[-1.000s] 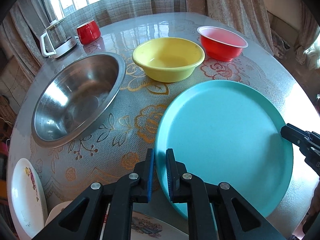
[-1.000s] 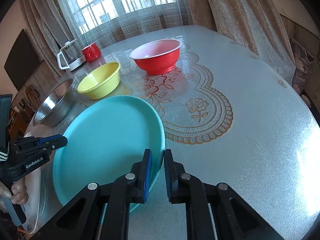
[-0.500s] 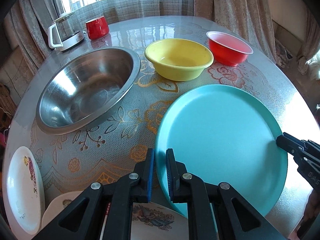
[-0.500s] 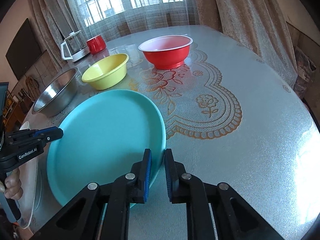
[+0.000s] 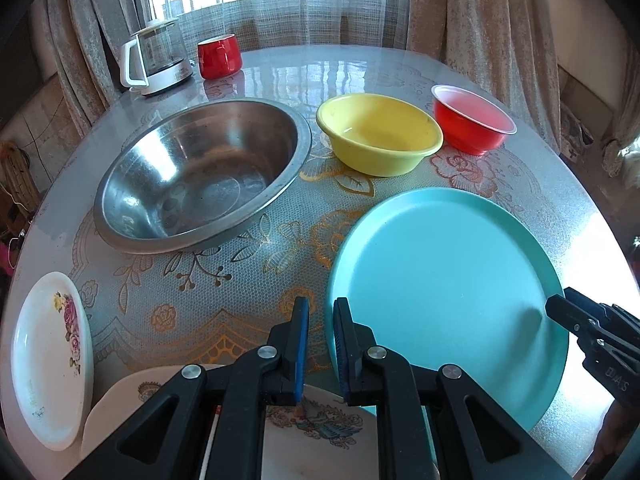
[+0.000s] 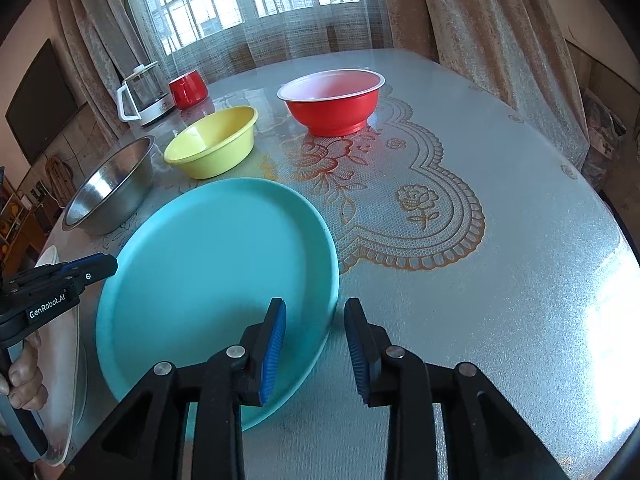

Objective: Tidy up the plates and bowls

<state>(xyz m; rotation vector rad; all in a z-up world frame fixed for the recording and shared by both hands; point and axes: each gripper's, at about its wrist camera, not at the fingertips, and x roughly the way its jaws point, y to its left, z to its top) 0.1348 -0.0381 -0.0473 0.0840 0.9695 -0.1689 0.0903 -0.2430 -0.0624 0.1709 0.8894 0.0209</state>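
Observation:
A large teal plate (image 5: 444, 280) lies on the table; it also shows in the right wrist view (image 6: 216, 264). My left gripper (image 5: 320, 320) is nearly shut, with its fingers either side of the plate's left rim. My right gripper (image 6: 314, 320) is open, its fingers astride the plate's right rim without squeezing it. Behind stand a steel bowl (image 5: 200, 172), a yellow bowl (image 5: 380, 136) and a red bowl (image 5: 472, 120). A flowered white plate (image 5: 48, 356) lies at the left, and another patterned plate (image 5: 316, 424) lies under my left gripper.
A glass kettle (image 5: 156, 60) and a red mug (image 5: 219, 56) stand at the far left near the window. The round table (image 6: 500, 280) has a glass top over a lace cloth. Curtains hang behind it.
My right gripper has opened and let go of the teal plate's rim. Both wrist views have drawn back and tilted up a little. The left gripper has stayed at the plate's left rim.

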